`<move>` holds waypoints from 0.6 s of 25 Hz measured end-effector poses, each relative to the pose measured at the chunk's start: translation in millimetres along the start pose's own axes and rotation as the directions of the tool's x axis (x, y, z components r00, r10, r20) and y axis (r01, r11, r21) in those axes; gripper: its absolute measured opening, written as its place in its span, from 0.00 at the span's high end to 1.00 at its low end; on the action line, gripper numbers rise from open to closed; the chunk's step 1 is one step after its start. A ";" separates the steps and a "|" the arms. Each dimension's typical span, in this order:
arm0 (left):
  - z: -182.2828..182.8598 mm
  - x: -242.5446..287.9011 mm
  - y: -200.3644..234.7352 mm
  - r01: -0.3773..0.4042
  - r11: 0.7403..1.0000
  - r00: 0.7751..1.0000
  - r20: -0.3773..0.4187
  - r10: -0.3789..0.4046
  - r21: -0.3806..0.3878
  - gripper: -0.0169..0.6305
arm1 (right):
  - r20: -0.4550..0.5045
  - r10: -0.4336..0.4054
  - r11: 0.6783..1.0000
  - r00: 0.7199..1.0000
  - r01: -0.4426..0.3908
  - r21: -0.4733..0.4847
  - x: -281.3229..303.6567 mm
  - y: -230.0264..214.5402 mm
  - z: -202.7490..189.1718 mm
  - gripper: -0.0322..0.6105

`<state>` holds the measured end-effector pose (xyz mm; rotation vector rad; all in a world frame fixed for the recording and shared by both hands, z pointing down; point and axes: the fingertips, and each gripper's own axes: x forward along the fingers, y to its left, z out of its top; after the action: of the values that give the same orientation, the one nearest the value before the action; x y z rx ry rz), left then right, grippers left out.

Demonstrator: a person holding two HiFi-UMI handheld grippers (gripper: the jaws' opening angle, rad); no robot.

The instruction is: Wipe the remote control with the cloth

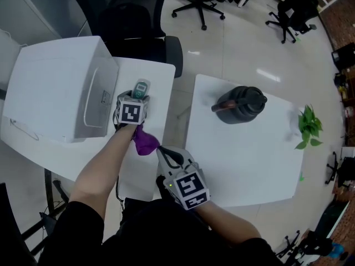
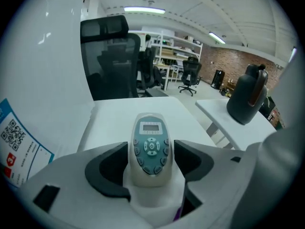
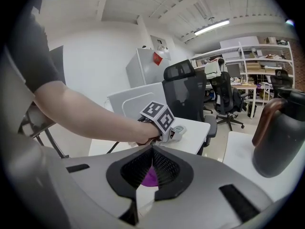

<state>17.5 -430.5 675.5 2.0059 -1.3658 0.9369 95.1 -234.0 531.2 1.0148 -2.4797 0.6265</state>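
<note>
Office — swivel chairs (image 1: pixel 199 7), white desks (image 1: pixel 249 165), storage shelving (image 2: pixel 177 46), brick wall (image 2: pixel 224 63)

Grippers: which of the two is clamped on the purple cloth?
The right gripper, its jaws shut on the cloth. The left gripper is open, with the remote control between its jaws.

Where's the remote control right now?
In the head view, the remote control lies on the left white table, beside the white box, between the left gripper's open jaws.

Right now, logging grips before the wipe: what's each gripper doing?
Left gripper: open, white-and-teal remote control between its jaws.
Right gripper: shut on the purple cloth.
</note>
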 end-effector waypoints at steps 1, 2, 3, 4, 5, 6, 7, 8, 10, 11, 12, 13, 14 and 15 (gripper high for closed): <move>-0.1 0.2 0.6 -0.001 1.000 1.000 0.000 0.001 -0.007 0.51 | -0.001 -0.001 1.000 1.000 0.001 0.002 0.1 -1.1 -0.4 0.92; 0.2 0.6 0.8 0.001 1.000 1.000 0.001 -0.001 -0.011 0.53 | -0.001 -0.003 1.000 1.000 0.003 0.003 0.2 -2.2 -0.7 0.92; 0.6 1.0 1.0 0.003 1.000 1.000 0.003 -0.003 -0.013 0.56 | -0.002 -0.005 1.000 1.000 0.005 0.004 0.3 -3.0 -0.8 0.92; 1.0 1.0 1.5 0.006 1.000 1.000 0.005 -0.006 -0.013 0.56 | -0.001 -0.007 1.000 1.000 0.007 0.004 0.4 -3.6 -0.7 0.92; 1.5 0.4 2.1 0.010 1.000 1.000 0.006 -0.010 -0.012 0.57 | -0.001 -0.009 1.000 1.000 0.009 0.005 0.5 -4.0 -0.4 0.92; 2.0 -0.9 2.4 0.014 1.000 1.000 0.009 -0.014 -0.011 0.57 | 0.001 -0.011 1.000 1.000 0.011 0.006 0.6 -4.2 0.0 0.92; 2.6 -3.4 1.8 0.018 1.000 1.000 0.015 -0.018 -0.008 0.57 | 0.003 -0.015 1.000 1.000 0.015 0.007 0.5 -4.6 0.3 0.92; 3.3 -7.2 -0.1 0.025 1.000 0.999 0.024 -0.025 -0.005 0.57 | 0.005 -0.021 1.000 1.000 0.021 0.006 0.2 -5.9 0.1 0.92; 6.8 -19.7 -10.7 0.057 0.998 0.997 0.054 -0.057 0.006 0.57 | 0.007 -0.040 0.999 0.999 0.040 0.001 -0.6 -11.2 -2.1 0.92; 9.7 -28.1 -19.1 0.083 0.996 0.994 0.075 -0.084 0.015 0.57 | 0.006 -0.048 0.999 0.999 0.048 0.001 -0.6 -13.7 -3.0 0.92; 12.2 -37.7 -26.6 0.106 0.994 0.989 0.098 -0.108 0.026 0.57 | 0.006 -0.056 0.998 0.998 0.056 0.001 0.1 -16.1 -3.2 0.92; 13.4 -47.9 -31.2 0.117 0.992 0.986 0.118 -0.121 0.039 0.57 | 0.007 -0.064 0.998 0.998 0.064 -0.001 1.7 -18.6 -2.7 0.92; 12.9 -58.4 -32.8 0.119 0.991 0.983 0.136 -0.125 0.054 0.57 | 0.006 -0.072 0.997 0.997 0.072 -0.006 4.3 -21.2 -2.0 0.92; 11.8 -69.7 -33.4 0.117 0.991 0.980 0.153 -0.126 0.067 0.57 | 0.001 -0.077 0.997 0.997 0.077 -0.010 7.9 -23.7 -2.2 0.92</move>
<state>34.5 -388.3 612.0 2.2208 -1.2932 0.7861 107.5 -252.4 543.0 1.1013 -2.4283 0.5890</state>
